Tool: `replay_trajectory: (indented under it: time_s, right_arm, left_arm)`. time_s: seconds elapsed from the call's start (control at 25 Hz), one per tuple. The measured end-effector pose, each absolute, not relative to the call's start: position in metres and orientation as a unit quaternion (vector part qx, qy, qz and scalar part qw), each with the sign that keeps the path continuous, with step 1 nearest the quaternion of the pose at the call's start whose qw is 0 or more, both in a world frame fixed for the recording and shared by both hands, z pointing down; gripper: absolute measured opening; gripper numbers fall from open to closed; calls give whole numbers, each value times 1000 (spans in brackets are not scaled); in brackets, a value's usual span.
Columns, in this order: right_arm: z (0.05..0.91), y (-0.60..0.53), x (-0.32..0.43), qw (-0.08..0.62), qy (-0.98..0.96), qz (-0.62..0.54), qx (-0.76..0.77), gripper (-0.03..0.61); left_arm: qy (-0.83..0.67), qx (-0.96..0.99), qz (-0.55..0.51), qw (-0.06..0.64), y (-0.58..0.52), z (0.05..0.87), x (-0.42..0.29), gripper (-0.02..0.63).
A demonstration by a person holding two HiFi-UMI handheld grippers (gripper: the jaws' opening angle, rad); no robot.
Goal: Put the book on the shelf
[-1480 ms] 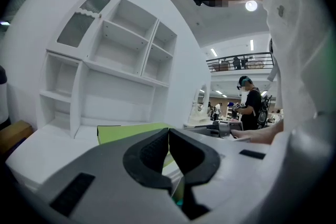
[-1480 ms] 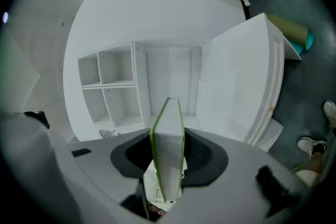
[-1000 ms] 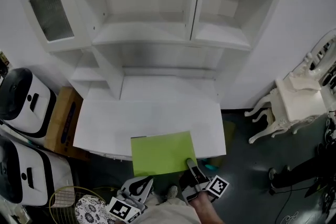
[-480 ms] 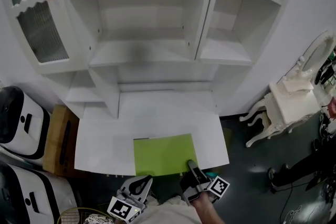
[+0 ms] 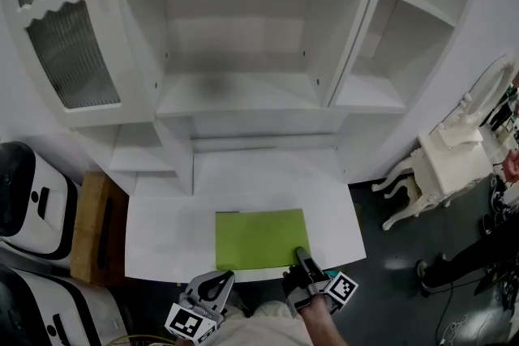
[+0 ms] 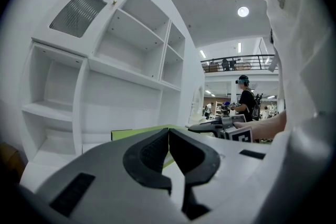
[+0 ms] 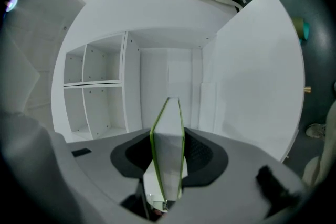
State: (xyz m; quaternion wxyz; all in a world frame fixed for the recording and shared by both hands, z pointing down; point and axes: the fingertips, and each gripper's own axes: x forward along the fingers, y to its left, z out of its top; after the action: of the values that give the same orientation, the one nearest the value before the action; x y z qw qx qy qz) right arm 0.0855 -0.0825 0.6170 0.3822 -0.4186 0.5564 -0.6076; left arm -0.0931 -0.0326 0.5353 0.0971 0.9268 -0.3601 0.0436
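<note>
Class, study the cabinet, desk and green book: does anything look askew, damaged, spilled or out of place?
Nothing stands out. The green book is clamped at its near right corner in the right gripper, square to the desk edge. The shelves look intact, and no spill shows.

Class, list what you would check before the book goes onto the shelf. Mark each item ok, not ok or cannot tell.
1. Right gripper shut on the book: ok.
2. Left gripper shut, empty, apart from the book: ok.
3. Shelf bare where the book would go: ok.
4. Door swung clear of the opening: ok.
5. Book on the shelf: not ok, it is flat over the desk.
6. Book lifted free of the desk: cannot tell.
</note>
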Motion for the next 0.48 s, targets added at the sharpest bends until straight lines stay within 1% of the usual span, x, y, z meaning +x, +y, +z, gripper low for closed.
replay_trajectory:
  time_s: [0.24, 0.48]
  right_arm:
    - [614, -96, 70, 400, 543, -605, -424, 147]
    - [605, -110, 69, 403, 547, -598, -426, 148]
  left_arm:
    - [-357, 928, 48, 101, -46, 539, -122, 11]
    - [-362, 925, 42, 107, -58, 543, -129, 11]
